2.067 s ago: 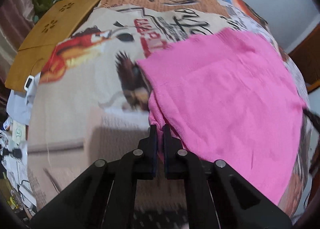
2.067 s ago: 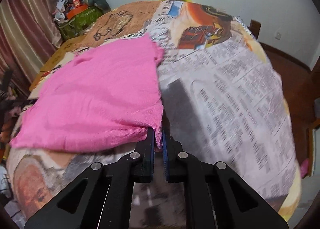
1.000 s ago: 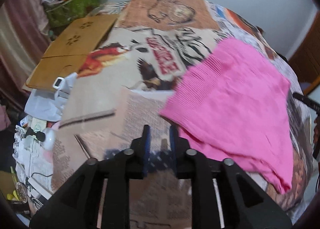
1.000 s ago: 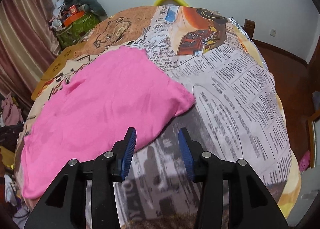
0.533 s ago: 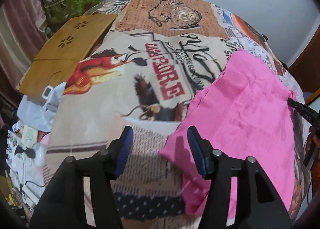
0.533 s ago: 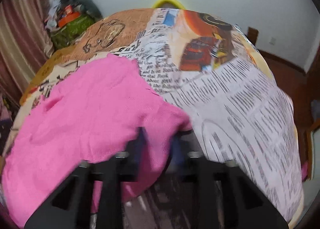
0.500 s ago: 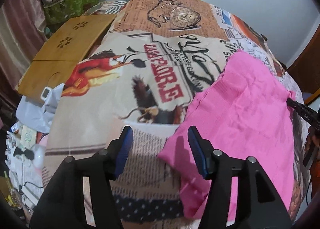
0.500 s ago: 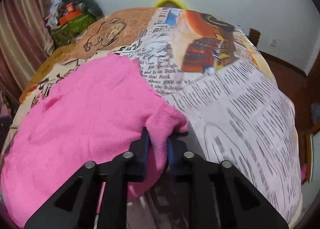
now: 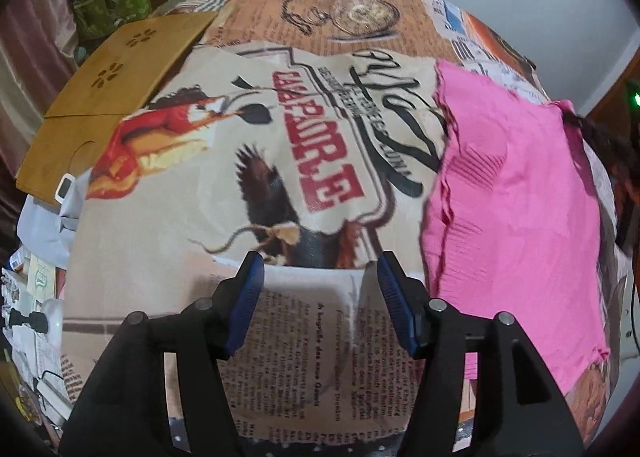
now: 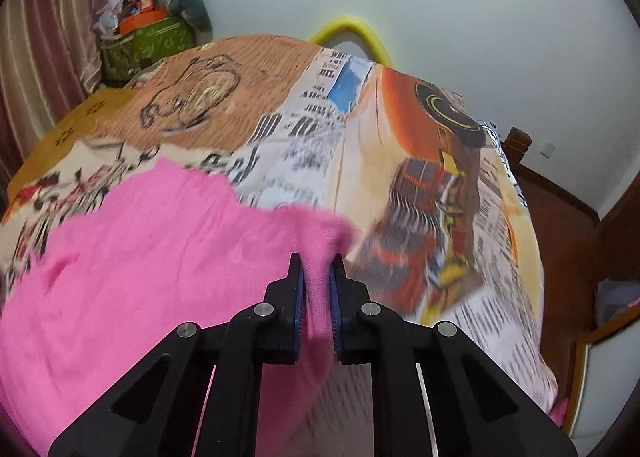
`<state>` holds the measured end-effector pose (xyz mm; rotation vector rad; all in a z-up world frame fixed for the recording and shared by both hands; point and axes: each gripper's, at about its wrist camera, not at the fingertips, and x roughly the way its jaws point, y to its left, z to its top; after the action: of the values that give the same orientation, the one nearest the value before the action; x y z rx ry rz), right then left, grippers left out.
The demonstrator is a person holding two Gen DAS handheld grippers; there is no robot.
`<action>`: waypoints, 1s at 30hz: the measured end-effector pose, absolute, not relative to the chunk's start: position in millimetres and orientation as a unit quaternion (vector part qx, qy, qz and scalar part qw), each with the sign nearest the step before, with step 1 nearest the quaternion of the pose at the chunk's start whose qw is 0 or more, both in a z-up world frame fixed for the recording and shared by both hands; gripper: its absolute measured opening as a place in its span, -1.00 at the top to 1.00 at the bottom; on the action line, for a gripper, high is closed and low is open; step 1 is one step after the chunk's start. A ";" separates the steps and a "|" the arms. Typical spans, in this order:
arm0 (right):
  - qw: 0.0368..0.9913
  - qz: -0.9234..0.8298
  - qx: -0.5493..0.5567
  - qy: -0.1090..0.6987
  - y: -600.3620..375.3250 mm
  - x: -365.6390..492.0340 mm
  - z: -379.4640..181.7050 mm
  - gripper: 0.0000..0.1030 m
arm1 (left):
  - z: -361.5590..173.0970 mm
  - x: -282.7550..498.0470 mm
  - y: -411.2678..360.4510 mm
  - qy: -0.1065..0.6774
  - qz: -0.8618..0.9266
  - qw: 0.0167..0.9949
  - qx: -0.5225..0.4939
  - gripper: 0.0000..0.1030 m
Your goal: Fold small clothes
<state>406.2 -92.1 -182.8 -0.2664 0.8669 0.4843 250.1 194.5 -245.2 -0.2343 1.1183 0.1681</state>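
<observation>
1. Here the right gripper is pinching the near corner of the pink garment; its jaws have just been closing, and a fold of pink cloth is bunching between the blue pads.
2. The left gripper is standing with its jaws spread, having just been opening; nothing is lying between them, only printed text on the newspaper-print cover below.
3. The garment is lying flat on that cover, just to the right of the left gripper, its left edge rippling in small folds beside the right-hand finger.
4. Past the garment's left edge, a red block-letter print and a dark eagle print are showing on the cover.
5. Farther left of the garment, a wooden board with flower-shaped cutouts is sitting at the edge of the cover.
6. Beyond the garment's far edge, in the right wrist view, a green storage bag piled with clutter is standing against the wall, and a yellow curved tube is peeking above the cover.
</observation>
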 end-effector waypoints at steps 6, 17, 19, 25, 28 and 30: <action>0.868 0.237 -0.094 0.426 -94.4 395.5 -179.7 0.23 | -240.5 249.9 169.5 0.529 0.063 0.843 -0.081 -0.13; 0.848 0.296 -0.063 0.436 -137.6 282.2 -162.1 -0.18 | -239.8 232.1 137.3 0.547 0.023 0.832 -0.091 -0.15; 0.843 0.299 -0.050 0.445 -145.2 264.3 -163.5 -0.19 | -241.7 227.7 129.0 0.552 0.016 0.830 -0.079 -0.16; 0.833 0.287 -0.016 0.472 -157.6 227.7 -181.8 -0.19 | -244.4 230.7 125.7 0.555 0.016 0.827 -0.088 -0.17; 0.817 0.286 0.032 0.499 -162.7 221.4 -193.4 -0.19 | -246.9 239.6 129.7 0.559 0.016 0.823 -0.101 -0.11; 0.808 0.291 0.045 0.510 -160.9 215.3 -197.8 -0.19 | -248.2 244.8 129.6 0.559 0.012 0.823 -0.102 0.03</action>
<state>215.3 -160.9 -197.8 0.0957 1.0913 0.6215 244.8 129.6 -248.2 -0.2174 1.1885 0.0254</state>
